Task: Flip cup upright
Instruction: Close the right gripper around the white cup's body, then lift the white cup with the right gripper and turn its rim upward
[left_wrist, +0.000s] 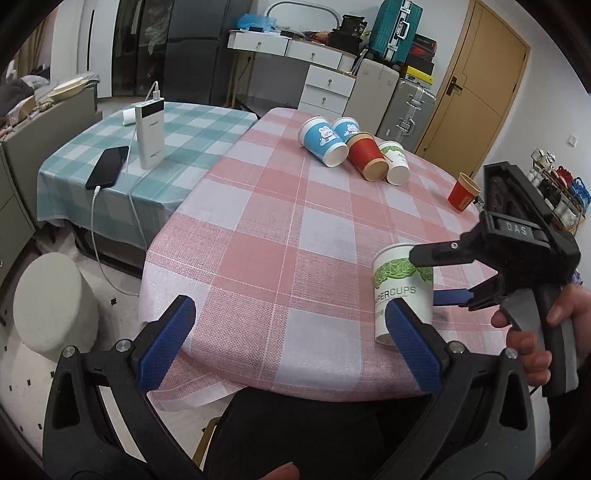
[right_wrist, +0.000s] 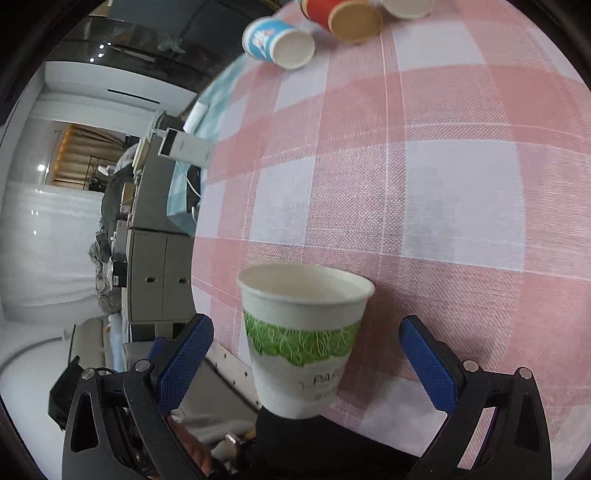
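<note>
A white paper cup with green leaf print (left_wrist: 400, 291) (right_wrist: 303, 332) stands upright, mouth up, on the pink checked tablecloth (left_wrist: 280, 229) near its front right edge. My right gripper (left_wrist: 424, 277) (right_wrist: 306, 365) is open, with a blue-padded finger on each side of the cup and a gap at both sides. My left gripper (left_wrist: 291, 343) hangs open over the table's front edge, left of the cup, holding nothing. At the far side, two blue cups (left_wrist: 323, 142), a red cup (left_wrist: 365, 155) and a white cup (left_wrist: 397, 162) lie on their sides.
Another red cup (left_wrist: 463, 192) stands at the table's right edge. A green checked table (left_wrist: 192, 129) on the left carries a power bank (left_wrist: 149, 134) and a phone (left_wrist: 107, 168) on a cable. A white stool (left_wrist: 55, 299) sits on the floor at left. A hand (left_wrist: 528, 343) holds the right gripper.
</note>
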